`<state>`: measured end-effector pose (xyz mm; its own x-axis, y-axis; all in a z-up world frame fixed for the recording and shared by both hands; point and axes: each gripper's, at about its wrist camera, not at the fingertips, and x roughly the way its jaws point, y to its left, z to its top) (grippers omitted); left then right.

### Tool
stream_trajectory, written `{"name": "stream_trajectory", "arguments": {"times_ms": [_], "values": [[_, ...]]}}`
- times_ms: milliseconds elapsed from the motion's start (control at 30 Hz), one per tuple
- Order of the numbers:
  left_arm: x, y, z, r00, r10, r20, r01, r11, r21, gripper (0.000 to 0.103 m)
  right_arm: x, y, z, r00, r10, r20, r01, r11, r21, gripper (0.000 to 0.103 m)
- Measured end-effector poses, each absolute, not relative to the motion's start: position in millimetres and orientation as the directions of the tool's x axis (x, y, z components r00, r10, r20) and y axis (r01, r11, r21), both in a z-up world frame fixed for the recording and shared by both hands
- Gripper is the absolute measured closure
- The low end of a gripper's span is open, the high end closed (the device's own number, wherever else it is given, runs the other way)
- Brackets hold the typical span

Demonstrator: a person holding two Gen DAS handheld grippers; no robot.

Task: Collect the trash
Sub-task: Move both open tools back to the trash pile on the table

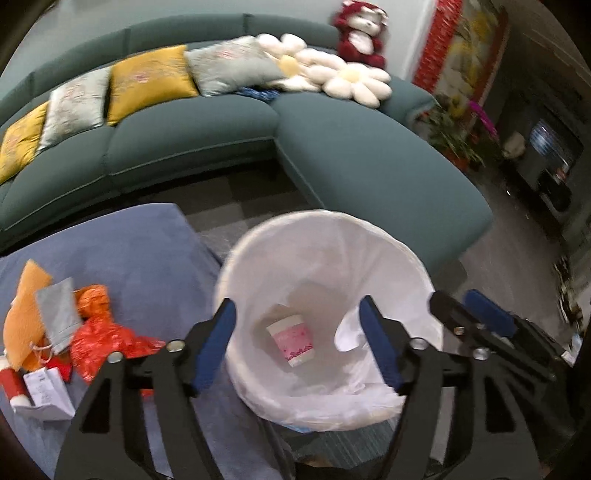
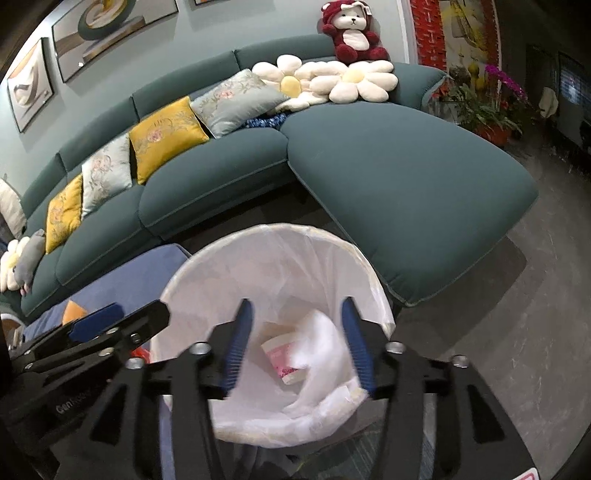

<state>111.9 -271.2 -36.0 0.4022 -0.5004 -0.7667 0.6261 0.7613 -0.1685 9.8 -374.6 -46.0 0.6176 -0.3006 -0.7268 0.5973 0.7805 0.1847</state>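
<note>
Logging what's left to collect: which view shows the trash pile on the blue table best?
The left wrist view: the trash pile lies in full beside the bin. The right wrist view shows only an orange scrap behind the left gripper.

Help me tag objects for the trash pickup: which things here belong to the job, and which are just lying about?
Job: lined bin, paper cup inside it, red wrapper, orange bag, receipt.
Lying about: sofa, yellow cushion, flower pillow, teddy bear, potted plants.
</note>
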Motion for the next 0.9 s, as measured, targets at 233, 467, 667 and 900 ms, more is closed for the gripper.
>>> {"name": "stream_trajectory", "arguments": {"times_ms": [233,467,667,900], "values": [[119.4,-225.7,-26.9,0.481,-0.440,-0.758,0.559,0.820,-0.122,0.032,16.9,-347.3,-27.4,0.657,-0.284,-0.698,0.551,0.813,0.189,0.045],[127.6,-163.6,-15.9,0.558,-0.370,-0.743,0.451,0.886,-0.103,0.025,35.7,-288.8,-11.0,0.698,-0.222,-0.681,0.468,0.861,0.198,0.040],[134.1,-97.9,-14.1,0.602,-0.274,-0.750,0.353,0.934,-0.058,0.019,54.1,-228.9,-13.1,0.704,-0.160,-0.692,0.384,0.905,0.183,0.038],[145.6,-14.5,-25.8,0.622,-0.155,-0.768,0.196,0.980,-0.039,0.014,76.1,-165.8,-29.0,0.684,-0.084,-0.725,0.301,0.937,0.175,0.036]]}}
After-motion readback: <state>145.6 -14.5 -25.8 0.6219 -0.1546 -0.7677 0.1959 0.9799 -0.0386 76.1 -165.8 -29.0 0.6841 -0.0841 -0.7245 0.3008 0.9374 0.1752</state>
